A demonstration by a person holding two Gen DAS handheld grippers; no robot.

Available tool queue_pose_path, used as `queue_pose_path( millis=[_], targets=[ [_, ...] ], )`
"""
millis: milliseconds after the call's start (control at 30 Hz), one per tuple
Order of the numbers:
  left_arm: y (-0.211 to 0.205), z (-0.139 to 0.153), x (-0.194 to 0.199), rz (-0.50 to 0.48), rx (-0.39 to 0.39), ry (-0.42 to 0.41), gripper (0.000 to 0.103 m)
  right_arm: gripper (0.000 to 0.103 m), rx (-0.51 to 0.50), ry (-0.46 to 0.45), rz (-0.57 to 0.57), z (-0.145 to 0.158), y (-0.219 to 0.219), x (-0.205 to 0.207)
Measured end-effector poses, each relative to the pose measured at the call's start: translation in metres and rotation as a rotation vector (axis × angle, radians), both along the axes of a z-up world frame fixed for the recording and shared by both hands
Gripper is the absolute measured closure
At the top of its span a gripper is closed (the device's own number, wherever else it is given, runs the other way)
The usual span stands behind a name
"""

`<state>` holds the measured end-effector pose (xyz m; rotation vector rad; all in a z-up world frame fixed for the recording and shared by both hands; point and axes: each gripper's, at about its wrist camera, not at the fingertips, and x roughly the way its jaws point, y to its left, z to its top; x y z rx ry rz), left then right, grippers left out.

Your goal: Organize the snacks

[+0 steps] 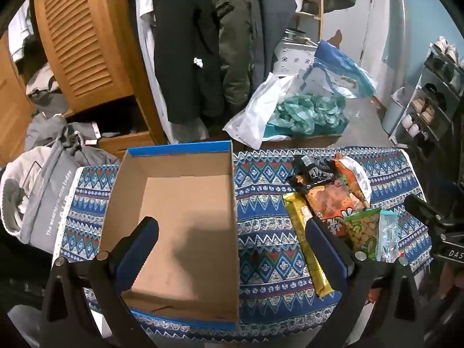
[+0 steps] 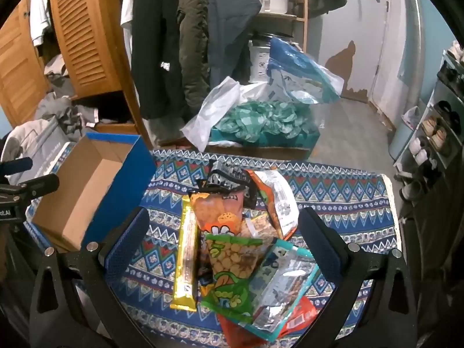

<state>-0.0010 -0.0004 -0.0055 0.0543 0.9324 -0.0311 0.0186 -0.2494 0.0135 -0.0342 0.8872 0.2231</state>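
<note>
2 grippers hang over a patterned cloth point(image 2: 333, 197), both wide open and holding nothing. The right gripper point(image 2: 223, 240) is spread above the snack pile point(image 2: 240, 246); the left gripper point(image 1: 232, 246) straddles the right wall of the box point(image 1: 179, 220), which is empty.

Nearest the right gripper lie a clear pouch point(image 2: 284, 287) and a green peanut bag point(image 2: 232, 264), both on top of the heap. A red packet point(image 2: 298, 319) shows from under the pouch. Just left of the pile lies a yellow bar point(image 2: 185, 258). Beyond come an orange bag point(image 2: 217, 208), an orange-and-white bag point(image 2: 275, 200) and, farthest, a black packet point(image 2: 229, 177). The box sits well left of the pile on the same cloth.

The step in hand looks like the first pick. Taking a top item, the green bag or the pouch, should disturb the heap least. Close across the bag's narrow width, gently, since the film is slick and the contents crush. Lift straight up before crossing left, and clear the box's blue wall point(image 2: 124, 194) before release.
</note>
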Motion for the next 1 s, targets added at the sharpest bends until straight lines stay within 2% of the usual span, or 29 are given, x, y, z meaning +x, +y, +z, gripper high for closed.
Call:
queue_pose_path(
  millis=[1000],
  targets=[
    [0.0046,-0.0027,0.0004,0.021,-0.028,0.019,0.001,0.003,-0.010,0.021,0.005,-0.0053,0.0043,-0.0005]
  ],
)
